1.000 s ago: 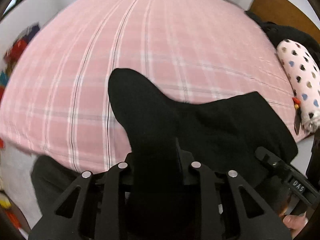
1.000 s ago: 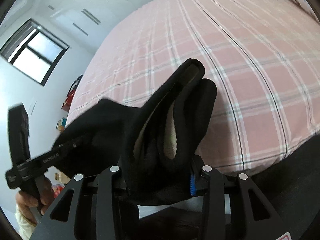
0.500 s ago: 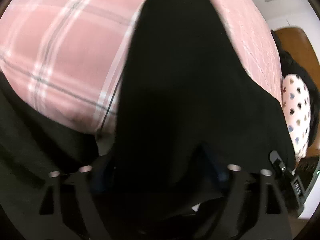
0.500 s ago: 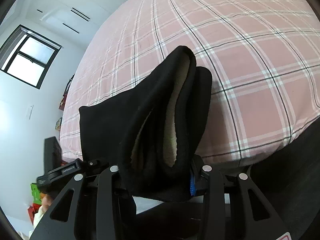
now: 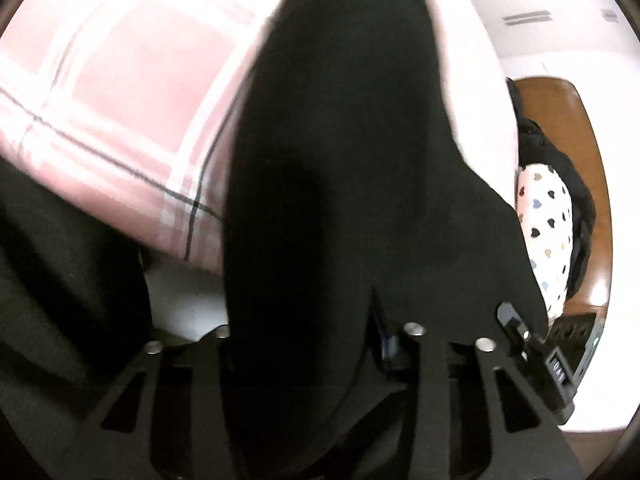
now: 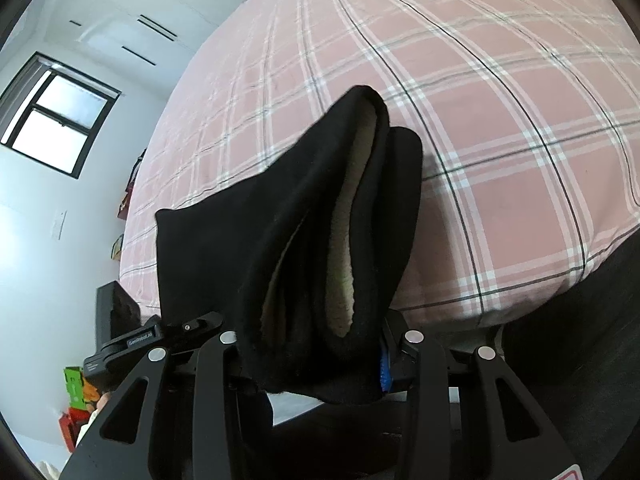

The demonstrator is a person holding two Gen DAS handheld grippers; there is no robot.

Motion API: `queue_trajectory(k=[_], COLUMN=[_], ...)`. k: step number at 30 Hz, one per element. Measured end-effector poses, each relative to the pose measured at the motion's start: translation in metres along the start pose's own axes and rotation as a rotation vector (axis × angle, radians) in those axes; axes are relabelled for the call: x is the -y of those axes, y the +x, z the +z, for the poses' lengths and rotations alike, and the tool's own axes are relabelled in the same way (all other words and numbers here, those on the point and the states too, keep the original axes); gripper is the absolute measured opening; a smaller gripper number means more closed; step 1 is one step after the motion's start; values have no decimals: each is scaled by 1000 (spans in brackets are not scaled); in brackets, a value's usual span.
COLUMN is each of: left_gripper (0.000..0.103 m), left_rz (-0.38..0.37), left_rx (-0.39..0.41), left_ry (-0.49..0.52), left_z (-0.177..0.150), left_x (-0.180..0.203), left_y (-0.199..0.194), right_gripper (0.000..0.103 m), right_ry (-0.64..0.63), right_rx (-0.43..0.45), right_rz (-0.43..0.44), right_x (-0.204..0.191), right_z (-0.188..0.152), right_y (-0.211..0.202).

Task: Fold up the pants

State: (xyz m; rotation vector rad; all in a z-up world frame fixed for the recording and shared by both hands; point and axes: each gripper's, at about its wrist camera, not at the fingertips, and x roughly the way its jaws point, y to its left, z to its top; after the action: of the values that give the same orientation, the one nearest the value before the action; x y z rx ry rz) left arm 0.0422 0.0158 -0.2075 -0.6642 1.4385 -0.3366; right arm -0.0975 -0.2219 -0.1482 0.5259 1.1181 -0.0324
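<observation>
**Listener:** Where are the pants?

**Me:** The black pants hang between my two grippers, above the near edge of a bed with a pink plaid sheet. In the right wrist view a bunched fold stands up through the centre, and I can see a cream fleecy lining inside it.

**Listener:** What is your right gripper doing?

**Me:** My right gripper is partly closed, with that thick fold clamped between its fingers. The cloth rises from the jaws towards twelve o'clock and spreads out to nine o'clock.

**Listener:** And the left?

**Me:** My left gripper has its jaws closing, with a thick band of the black cloth between them. The view is blurred and dark, so I cannot tell how firmly the pads press yet. The cloth fills the middle of that view from six o'clock up to twelve.

**Listener:** Anything else around?

**Me:** In the left wrist view, at three o'clock, a white pillow with small coloured hearts lies against a brown wooden headboard. In the right wrist view a dark-framed window sits at nine to ten o'clock, and my left gripper shows at eight o'clock, beside the cloth's edge.
</observation>
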Motion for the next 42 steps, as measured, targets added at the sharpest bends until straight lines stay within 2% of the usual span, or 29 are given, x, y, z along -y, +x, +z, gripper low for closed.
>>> queue_trajectory(k=[2, 7, 10, 14, 20, 25, 34, 42], left_gripper=[37, 37, 38, 37, 34, 34, 34, 34], left_rz=[41, 89, 100, 66, 73, 54, 37, 45], left_rx=[24, 36, 15, -5, 64, 117, 310, 452], left_ry=[43, 43, 11, -19, 174, 249, 434, 556], left_z=[-4, -4, -3, -6, -13, -6, 16, 45], left_x=[15, 30, 24, 33, 87, 116, 181, 241], left_y=[-10, -27, -29, -33, -66, -91, -153, -189], right_gripper=[38, 37, 37, 37, 37, 37, 37, 37], right_ry=[-17, -50, -53, -17, -39, -64, -175, -238], right_rx=[14, 32, 18, 10, 85, 190, 384, 497], right_rz=[8, 30, 15, 15, 46, 71, 115, 150], right_x=[-6, -17, -15, -5, -13, -25, -67, -98], right_z=[0, 2, 1, -1, 6, 22, 64, 107], right_y=[-6, -18, -12, -11, -46, -84, -142, -167])
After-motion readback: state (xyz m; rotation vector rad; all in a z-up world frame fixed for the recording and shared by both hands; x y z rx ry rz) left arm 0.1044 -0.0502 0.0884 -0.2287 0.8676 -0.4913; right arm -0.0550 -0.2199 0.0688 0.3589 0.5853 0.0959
